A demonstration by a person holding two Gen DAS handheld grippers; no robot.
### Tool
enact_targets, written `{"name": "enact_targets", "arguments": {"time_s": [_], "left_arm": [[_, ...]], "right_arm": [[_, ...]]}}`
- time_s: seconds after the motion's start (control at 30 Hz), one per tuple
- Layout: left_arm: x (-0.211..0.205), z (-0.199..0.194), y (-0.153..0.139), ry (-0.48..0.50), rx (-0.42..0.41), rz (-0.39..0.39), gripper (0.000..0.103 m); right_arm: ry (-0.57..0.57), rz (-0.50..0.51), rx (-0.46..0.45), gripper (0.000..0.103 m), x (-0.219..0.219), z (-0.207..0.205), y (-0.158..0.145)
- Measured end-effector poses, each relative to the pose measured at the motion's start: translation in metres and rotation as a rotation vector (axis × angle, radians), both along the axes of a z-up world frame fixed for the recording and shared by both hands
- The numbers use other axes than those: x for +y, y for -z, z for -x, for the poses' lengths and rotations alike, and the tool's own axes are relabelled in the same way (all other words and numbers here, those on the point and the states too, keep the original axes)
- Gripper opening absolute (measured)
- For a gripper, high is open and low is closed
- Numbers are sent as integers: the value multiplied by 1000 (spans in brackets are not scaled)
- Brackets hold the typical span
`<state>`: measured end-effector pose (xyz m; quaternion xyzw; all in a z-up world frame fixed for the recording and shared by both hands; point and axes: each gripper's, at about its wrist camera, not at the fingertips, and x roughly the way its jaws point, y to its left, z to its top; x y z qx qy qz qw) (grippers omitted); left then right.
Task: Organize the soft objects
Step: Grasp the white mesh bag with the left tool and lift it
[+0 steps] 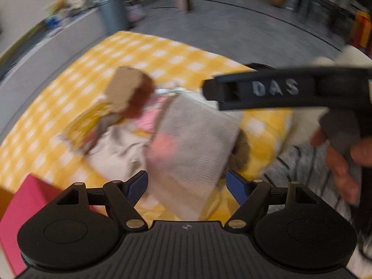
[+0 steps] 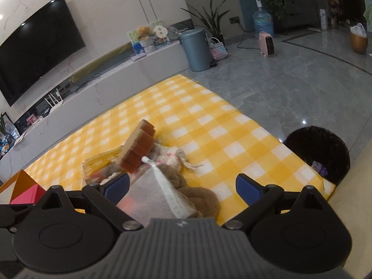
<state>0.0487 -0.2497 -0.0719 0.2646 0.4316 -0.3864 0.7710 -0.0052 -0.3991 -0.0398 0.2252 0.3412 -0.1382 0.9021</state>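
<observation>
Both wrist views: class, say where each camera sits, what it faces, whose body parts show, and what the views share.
Left wrist: on the left claw, facing the blurred pile on the yellow blanket; the right claw and fingers show.
Right wrist: on the right claw, facing the sponge and television; only its own claw shows.
Shared: blanket, sponge, grey bin.

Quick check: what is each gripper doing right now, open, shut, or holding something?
Left gripper: open, holding nothing.
Right gripper: open, holding nothing.

Television: on wall, left of bin
Bin: grey-blue, lidded, on floor
Plant: just behind bin
Heater: pink, right of bin
</observation>
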Motion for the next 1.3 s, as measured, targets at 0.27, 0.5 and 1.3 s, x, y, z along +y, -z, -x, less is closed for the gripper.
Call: {"name": "enact_targets", "arguments": {"time_s": [0.27,0.5,1.3], "left_arm": [[-18,-10,25,106,-20,-166,90],[-25,-35,33,139,7,-169,90],[30,-21,-40,-48,-77,-2,3]], "right_arm": [[2,-17,-2,96,-2,0,2],[-2,-32,-2,96,-4,-2,5],[-31,-31,-34,96,1,-1,1]]}}
